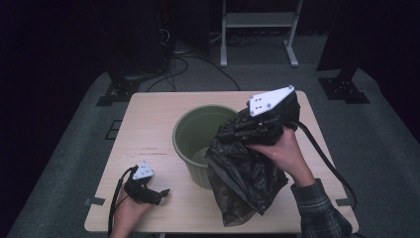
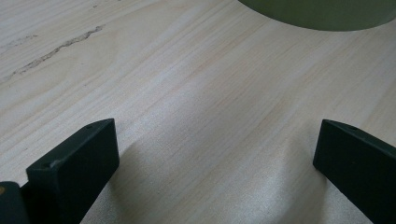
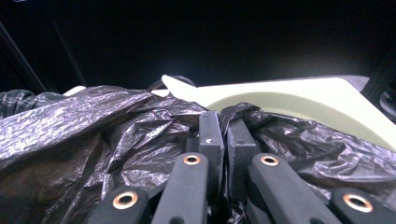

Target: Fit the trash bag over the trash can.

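Dark room, grey carpet, cables and a white stand beyond; one pale wooden table (image 1: 148, 124) in the light.

Left gripper (image 1: 157, 194): resting low on the near-left tabletop, jaws wide apart with nothing between them, idle and seemingly waiting its turn.

Green bin (image 1: 190, 130): upright at table centre, apparently unlined, nothing visible inside, mouth partly hidden by the bag.

Black bin bag (image 1: 245, 178): crumpled, draped off the bin's right rim down to the table, one fold lifted, probably to shake it open for lining.

Right gripper (image 3: 225, 135): raised over the bin's right side, jaws clamped tight on that fold.
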